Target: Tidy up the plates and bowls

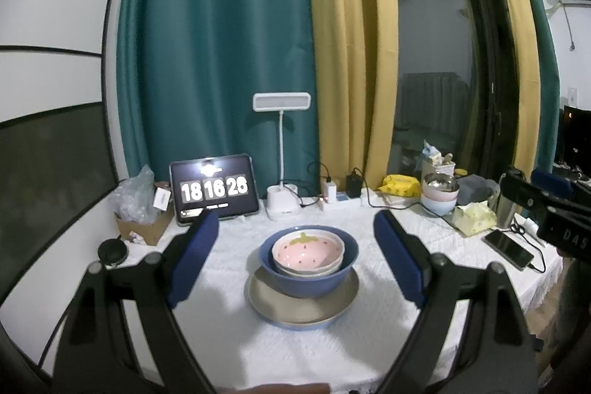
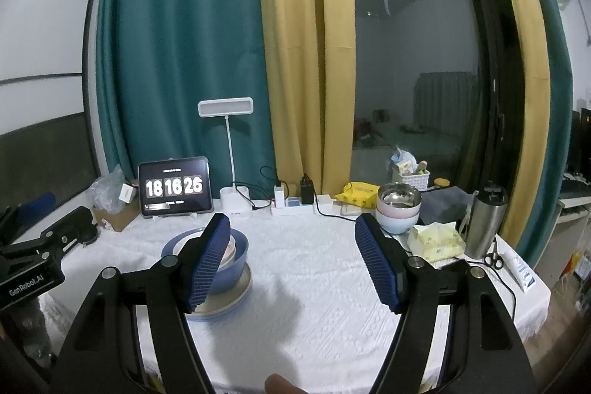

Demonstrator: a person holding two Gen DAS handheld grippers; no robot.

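Observation:
On the white tablecloth a stack stands: a beige plate with a blue rim (image 1: 303, 305), a blue bowl (image 1: 308, 277) on it, and a pink strawberry bowl (image 1: 307, 250) nested inside over a white one. My left gripper (image 1: 295, 246) is open, its blue pads on either side of the stack and short of it. In the right wrist view the same stack (image 2: 229, 268) sits at the left, partly hidden behind the left finger (image 2: 207, 264). My right gripper (image 2: 295, 261) is open over bare cloth. A second stack of bowls (image 2: 398, 213), steel on pink on pale blue, stands at the back right.
Along the back edge are a tablet clock (image 2: 175, 188), a white desk lamp (image 2: 232, 172), a power strip with chargers (image 2: 295, 204), a cardboard box (image 1: 142, 228) and a yellow packet (image 2: 360, 191). At the right are tissues (image 2: 436, 240), a steel flask (image 2: 484, 224), scissors (image 2: 493, 260) and a phone (image 1: 509, 249).

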